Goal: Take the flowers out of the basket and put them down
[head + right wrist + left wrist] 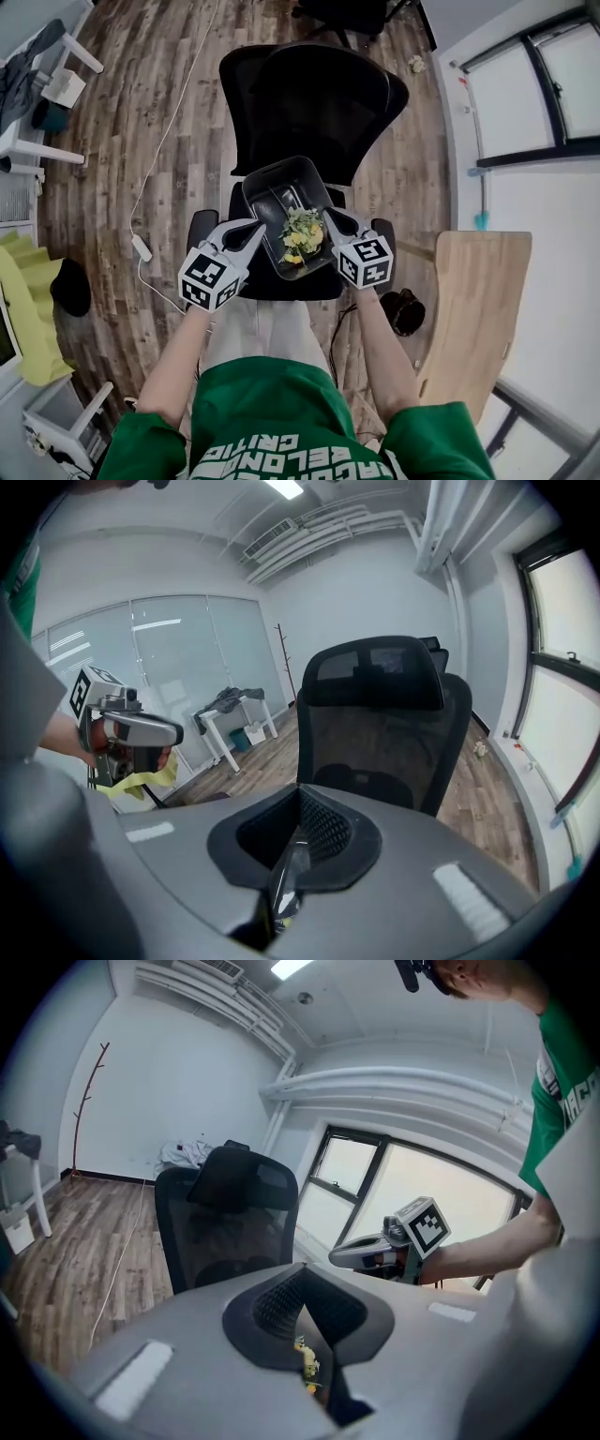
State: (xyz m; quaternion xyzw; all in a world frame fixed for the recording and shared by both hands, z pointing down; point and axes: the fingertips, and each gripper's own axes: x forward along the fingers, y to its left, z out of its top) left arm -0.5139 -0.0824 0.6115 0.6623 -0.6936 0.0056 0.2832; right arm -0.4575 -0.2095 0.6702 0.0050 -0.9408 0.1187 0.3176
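Barely started, by the look of it. Yellow flowers [302,234] lying in the near end of the black basket [272,183], itself resting on the seat of an office chair [314,94]. Left hand-held gripper [257,227] just beside the basket's left rim, jaws pressed together, holding nothing. Right hand-held gripper [330,217] at the right rim, close to the blooms, likewise pressed together and empty. Left to do: grasping, lifting out, setting down.
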